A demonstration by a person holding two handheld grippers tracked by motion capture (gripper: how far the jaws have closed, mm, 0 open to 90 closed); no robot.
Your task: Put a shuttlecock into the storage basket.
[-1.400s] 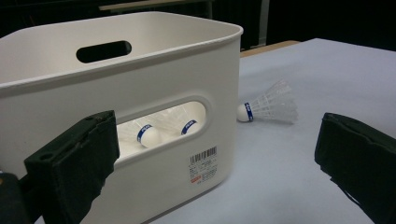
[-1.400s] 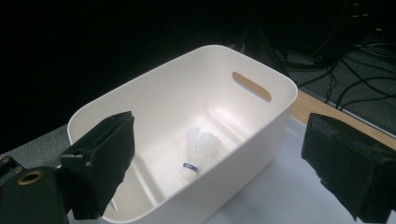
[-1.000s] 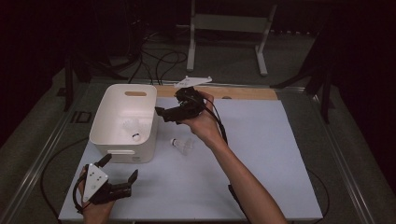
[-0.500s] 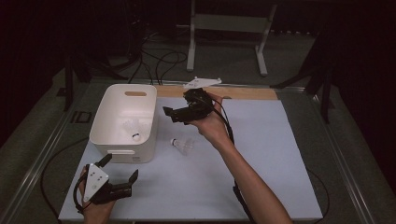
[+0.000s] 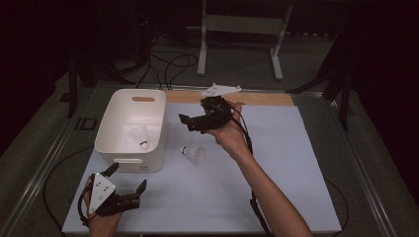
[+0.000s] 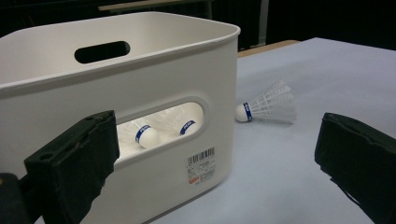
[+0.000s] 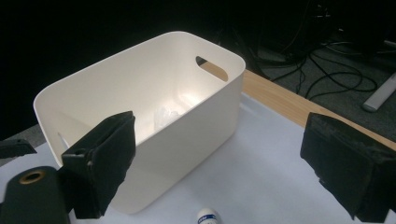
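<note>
Left gripper [image 5: 129, 191] sits at the near left corner of the table [image 5: 296, 187], low over the white surface, held in a hand [image 5: 101, 222]; its fingers [image 6: 74, 163] are spread wide with nothing between them, and it faces the near wall of the bin. Just beyond it stands the white bin [image 5: 111, 148], on the left part of the table, upright, with a slot handle in each end wall and a barcode label low on the near wall. In the left gripper view two shuttlecocks [image 6: 147, 133] show through the near slot, lying inside the bin, their cork tips banded blue; the high view shows white feathers on the bin floor toward its near end. Just right of the bin, apart from it, one shuttlecock [image 5: 193, 154] lies on its side on the bare table, cork toward the bin, feathers pointing away. Farther back, the right gripper [image 5: 190, 123] is held up off the table in the right hand [image 5: 230, 136], beyond and slightly right of the loose shuttlecock, aimed left toward the bin's far half; its fingers [image 7: 100, 158] stand well apart and grip nothing. Its view looks down into the open bin. A wooden strip [image 5: 257, 98] edges the table's far side.
</note>
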